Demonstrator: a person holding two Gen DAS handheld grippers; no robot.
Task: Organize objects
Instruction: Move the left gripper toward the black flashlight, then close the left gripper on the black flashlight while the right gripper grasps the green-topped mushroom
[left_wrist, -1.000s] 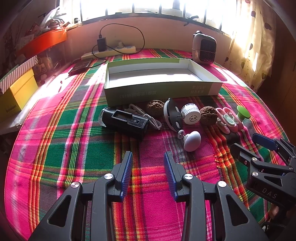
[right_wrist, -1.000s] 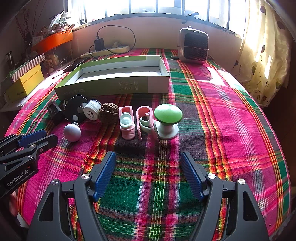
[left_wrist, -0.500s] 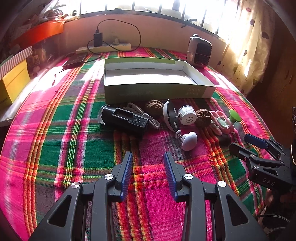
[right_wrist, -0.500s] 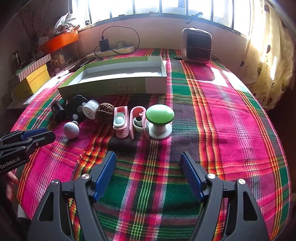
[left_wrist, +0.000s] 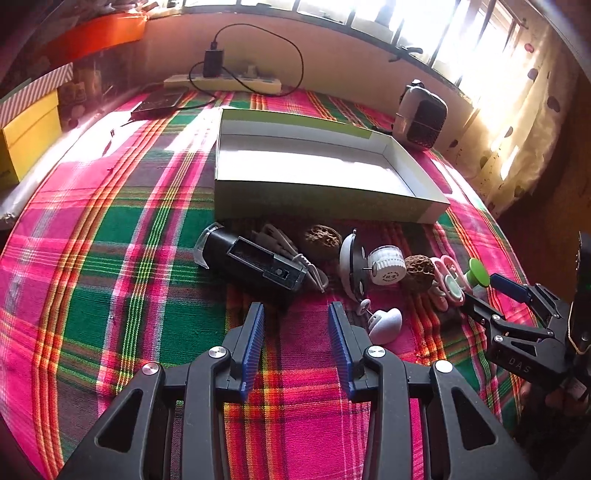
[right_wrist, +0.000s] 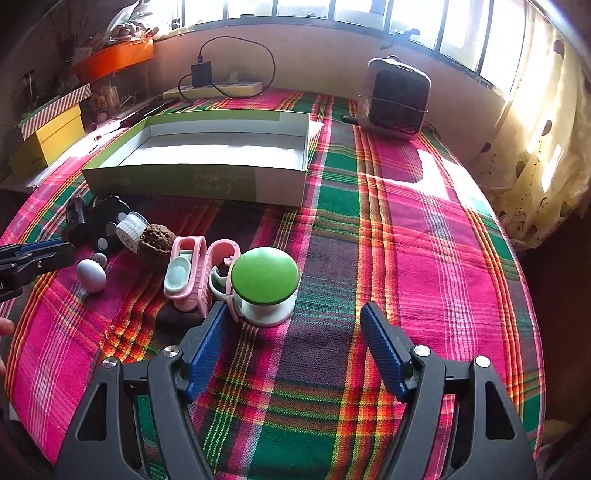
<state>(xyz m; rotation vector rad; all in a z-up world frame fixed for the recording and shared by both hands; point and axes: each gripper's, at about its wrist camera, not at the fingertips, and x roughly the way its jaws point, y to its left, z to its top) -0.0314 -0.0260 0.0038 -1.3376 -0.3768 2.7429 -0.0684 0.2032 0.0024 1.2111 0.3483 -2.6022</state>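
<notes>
An open green and white box (left_wrist: 325, 192) (right_wrist: 207, 181) lies on the plaid cloth, and a row of small objects sits in front of it. In the left wrist view my left gripper (left_wrist: 296, 315) is open with nothing between its fingers, just short of a black cylinder device (left_wrist: 258, 262). A white egg-shaped knob (left_wrist: 386, 325) sits just right of it. My right gripper (right_wrist: 291, 314) is open and holds nothing. Its left pad is close to a green-capped white mushroom-shaped piece (right_wrist: 264, 286), with two pink cases (right_wrist: 195, 277) to its left.
Two brown walnut-like balls (left_wrist: 319, 238), a black disc (left_wrist: 351, 266) and a white ribbed cap (left_wrist: 386, 264) lie in the row. A small heater (right_wrist: 397, 99), a power strip (left_wrist: 221, 81) and a yellow box (left_wrist: 26, 136) stand at the back and left.
Both grippers have moved forward toward the row of objects, which now look larger and closer. Both views have rolled slightly. Neither gripper's jaws have changed.
</notes>
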